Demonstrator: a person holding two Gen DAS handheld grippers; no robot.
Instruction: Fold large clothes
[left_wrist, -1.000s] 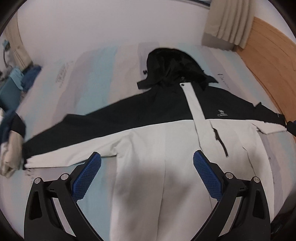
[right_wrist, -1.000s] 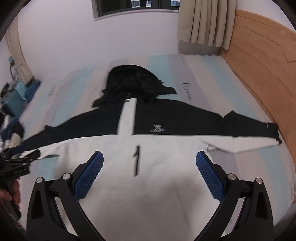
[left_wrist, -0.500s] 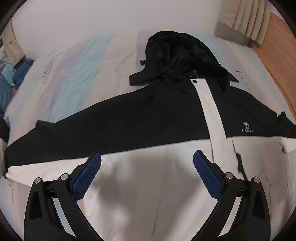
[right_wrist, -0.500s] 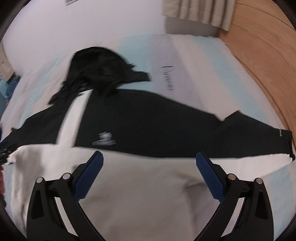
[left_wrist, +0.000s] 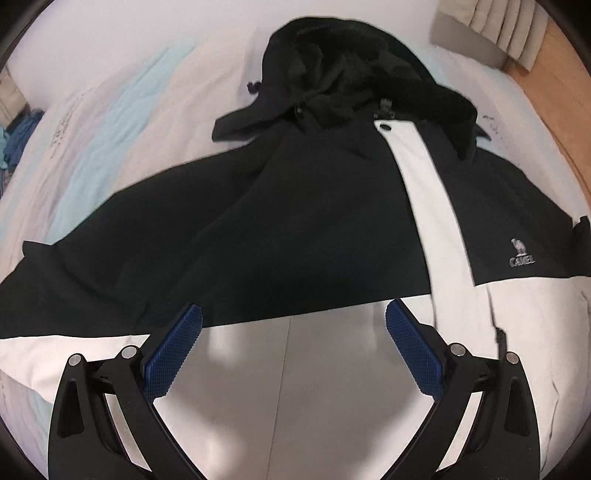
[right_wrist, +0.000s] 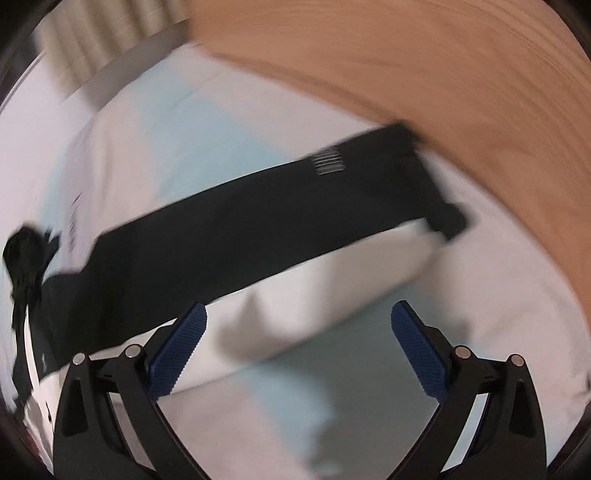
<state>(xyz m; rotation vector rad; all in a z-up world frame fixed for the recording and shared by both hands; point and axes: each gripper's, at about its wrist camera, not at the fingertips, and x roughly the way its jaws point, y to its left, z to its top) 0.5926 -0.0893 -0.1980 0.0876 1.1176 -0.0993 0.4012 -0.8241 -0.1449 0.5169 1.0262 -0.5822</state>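
Bedroom, pale striped bedsheet (right_wrist: 159, 122) under a black-and-white hooded jacket (left_wrist: 295, 229) spread flat, front up, wooden headboard (right_wrist: 461, 74) beyond the right sleeve (right_wrist: 258, 221). Left tongs (left_wrist: 293, 350) spread apart and empty above the chest seam, hood ahead of the tips; right tongs (right_wrist: 298, 349) also apart and empty, sleeve just ahead, cuff ahead and to the right near the headboard. Likely risks: pinching sheet along with the thin sleeve edge, slick shell slipping, bulky hood spoiling the fold; no containers visible.

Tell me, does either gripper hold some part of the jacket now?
No. The left gripper and the right gripper are both open, above the jacket.
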